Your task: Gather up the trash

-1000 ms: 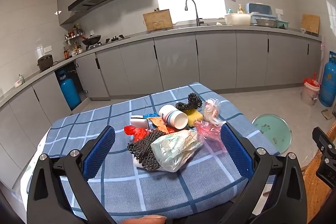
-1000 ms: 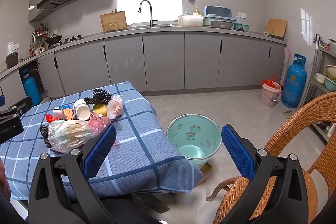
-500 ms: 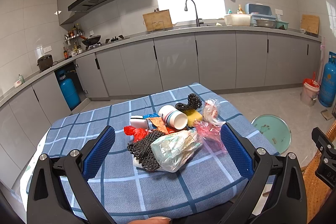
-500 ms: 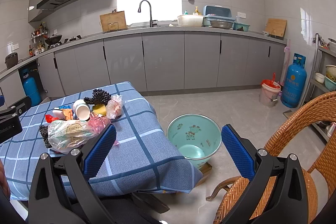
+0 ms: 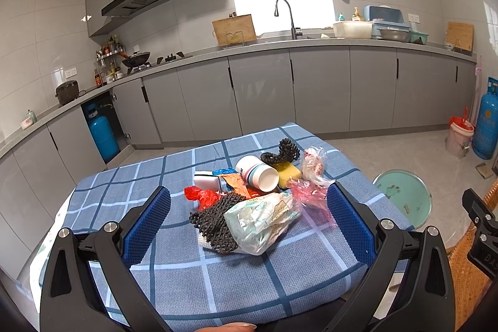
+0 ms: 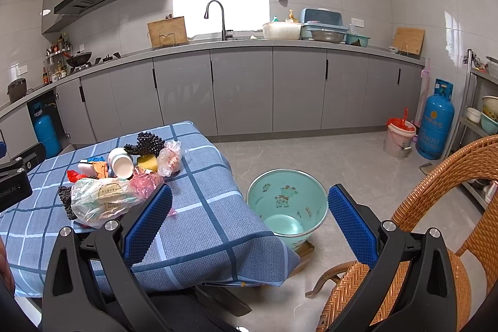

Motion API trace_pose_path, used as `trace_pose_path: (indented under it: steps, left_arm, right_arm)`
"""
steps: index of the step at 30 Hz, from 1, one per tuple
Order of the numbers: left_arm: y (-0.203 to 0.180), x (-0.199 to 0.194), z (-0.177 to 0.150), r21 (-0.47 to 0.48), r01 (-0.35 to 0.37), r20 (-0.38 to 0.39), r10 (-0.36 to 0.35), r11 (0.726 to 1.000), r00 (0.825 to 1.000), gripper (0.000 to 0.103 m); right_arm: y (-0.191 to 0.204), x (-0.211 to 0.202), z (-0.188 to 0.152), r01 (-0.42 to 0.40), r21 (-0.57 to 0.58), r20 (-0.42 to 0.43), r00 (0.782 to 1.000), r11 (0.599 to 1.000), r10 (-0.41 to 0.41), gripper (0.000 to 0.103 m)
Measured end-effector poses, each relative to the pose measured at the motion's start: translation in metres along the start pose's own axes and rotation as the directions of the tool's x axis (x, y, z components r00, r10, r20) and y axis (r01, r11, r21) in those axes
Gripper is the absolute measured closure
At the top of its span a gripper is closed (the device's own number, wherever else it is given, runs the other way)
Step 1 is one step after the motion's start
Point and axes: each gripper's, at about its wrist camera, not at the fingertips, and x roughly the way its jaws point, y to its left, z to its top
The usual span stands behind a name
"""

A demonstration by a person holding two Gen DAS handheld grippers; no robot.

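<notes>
Hovering above the near edge of the blue checked tablecloth [image 5: 236, 279], the left gripper [image 5: 249, 226] has its blue-padded jaws spread wide and holds nothing; the heap of trash lies on the cloth just beyond them, framed between the two pads. Nearest in that heap is a crumpled clear plastic bag with pale green print [image 5: 264, 221], touching a black knobbly mesh scrubber [image 5: 214, 223] on its left and a crinkled pink plastic wrapper [image 5: 308, 195] on its right. Farther back lie a white paper cup with coloured bands [image 5: 260, 173], tipped on its side with the mouth facing near, a yellow sponge [image 5: 289, 171] beside it, a red plastic scrap [image 5: 200, 195] and a white rectangular block [image 5: 207, 179] to the left. The right gripper [image 6: 249, 218] is likewise wide open and empty, held past the right edge of the table, with the mint-green round waste bin with a giraffe picture [image 6: 286, 201] standing on the floor between its pads in that view. A woven rattan chair [image 6: 451, 207] stands at the near right
</notes>
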Motion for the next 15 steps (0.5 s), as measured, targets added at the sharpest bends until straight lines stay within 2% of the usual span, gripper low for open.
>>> trace_pose_path:
  steps: [15]
  left_arm:
    - [0.0020, -0.0030, 0.0018, 0.000, 0.001, 0.002, -0.001, 1.000, 1.000, 0.004]
  right_arm:
    - [0.0003, 0.0000, -0.0003, 0.000, 0.000, 0.000, 1.000, 1.000, 0.000, 0.004]
